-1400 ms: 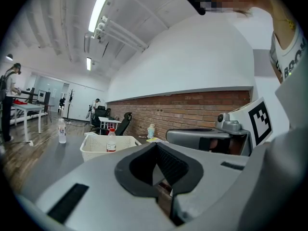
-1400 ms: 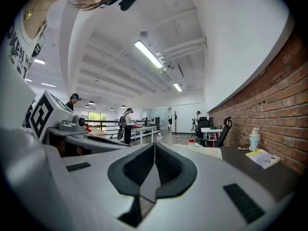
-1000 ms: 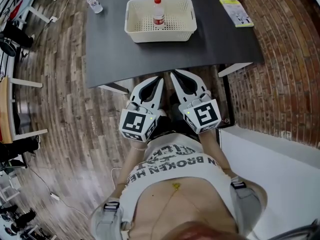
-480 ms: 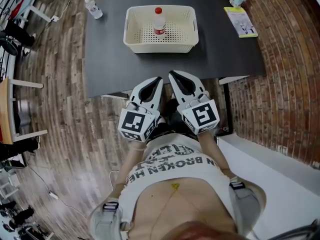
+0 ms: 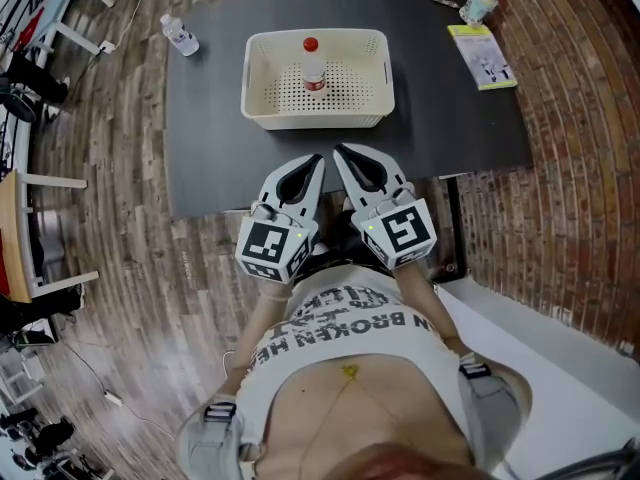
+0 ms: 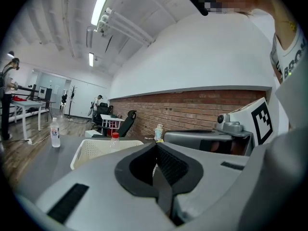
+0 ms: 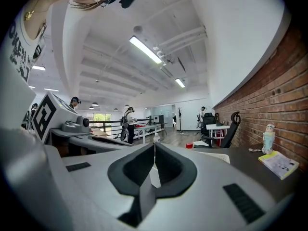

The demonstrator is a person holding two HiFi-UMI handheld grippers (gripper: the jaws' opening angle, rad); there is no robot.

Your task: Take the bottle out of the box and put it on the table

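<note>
Both tools are empty. Left gripper [image 5: 317, 160] has its jaws pressed together with nothing between them, and right gripper [image 5: 340, 154] is the same, tips closed on air. I hold them side by side in front of my belly, at the near edge of the table [image 5: 205, 138], well short of the box [image 5: 315, 118]. Bottle [image 5: 311, 63] stands upright about mid-box, inside the white perforated walls and touching none of them as far as I can see. Its red cap points up, so the long axis is vertical. It looks like a small clear plastic water bottle; fill level can't be told. I judge it light, thin-walled and likely to dent under a hard squeeze, smooth and a bit slippery, round so it rolls if tipped. Best hold is probably the body below the cap, taken from the side where it clears the rim, or else the neck. Jaws need to open first. A second bottle [image 5: 180, 34] stands on the far left corner, outside the box.
</note>
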